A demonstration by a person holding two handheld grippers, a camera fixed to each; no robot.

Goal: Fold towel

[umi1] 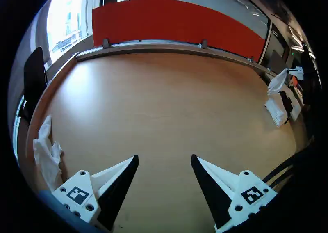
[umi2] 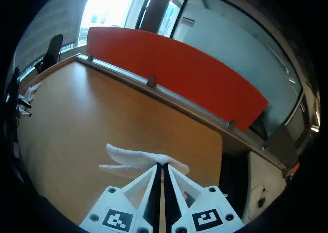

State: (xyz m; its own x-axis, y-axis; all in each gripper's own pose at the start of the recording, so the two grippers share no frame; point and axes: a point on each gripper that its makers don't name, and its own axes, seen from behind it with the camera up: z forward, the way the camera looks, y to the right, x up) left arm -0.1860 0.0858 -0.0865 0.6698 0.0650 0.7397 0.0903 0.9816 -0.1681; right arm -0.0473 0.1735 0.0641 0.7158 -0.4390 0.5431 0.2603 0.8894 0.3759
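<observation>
Our right gripper (umi2: 162, 166) is pinched almost closed on the towel (umi2: 131, 154), which hangs bunched off its tips. Our left gripper (umi1: 164, 156) gapes wide and empty over the table (umi1: 164, 101). We judge folding barely begun.

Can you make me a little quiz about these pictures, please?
1. True or false: the left gripper is open.
2. What colour is the screen behind the table? A blue, B red, C green.
3. Fill the gap: the right gripper is pinching a white ____.

Key: 1 true; 2 B; 3 towel.
</observation>
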